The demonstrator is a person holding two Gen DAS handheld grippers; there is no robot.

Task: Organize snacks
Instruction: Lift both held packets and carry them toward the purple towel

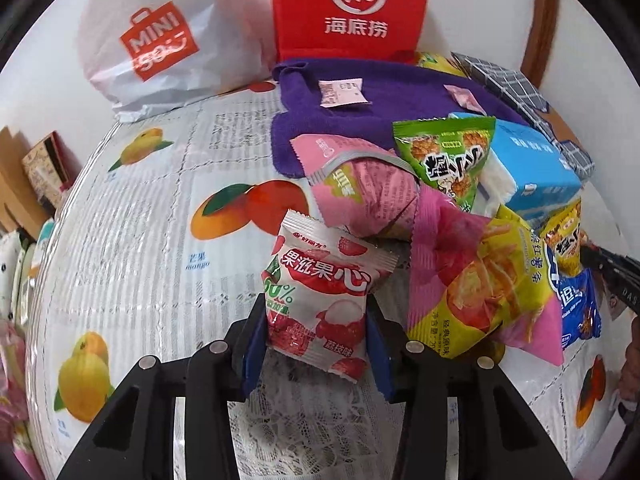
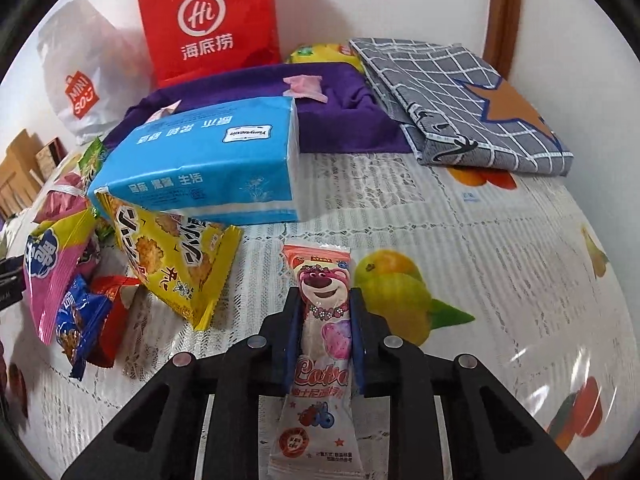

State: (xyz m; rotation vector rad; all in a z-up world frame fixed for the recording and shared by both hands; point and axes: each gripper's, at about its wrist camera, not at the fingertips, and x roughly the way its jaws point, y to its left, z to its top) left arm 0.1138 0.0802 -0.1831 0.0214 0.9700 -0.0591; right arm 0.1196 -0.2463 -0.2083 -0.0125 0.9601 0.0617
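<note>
My left gripper is shut on a white and red lychee candy packet, held above the table. To its right lies a pile of snacks: a pink packet, a green cracker packet, a yellow sweet-potato chip bag and a blue packet. My right gripper is shut on a long pink bear-printed snack stick. To its left lie a yellow cracker packet, a blue packet and a red packet.
A blue tissue pack lies behind the pile. A purple towel holds two small pink sachets. A red bag and a white bag stand at the wall. A folded grey checked cloth lies back right. The table wears a fruit-print cover.
</note>
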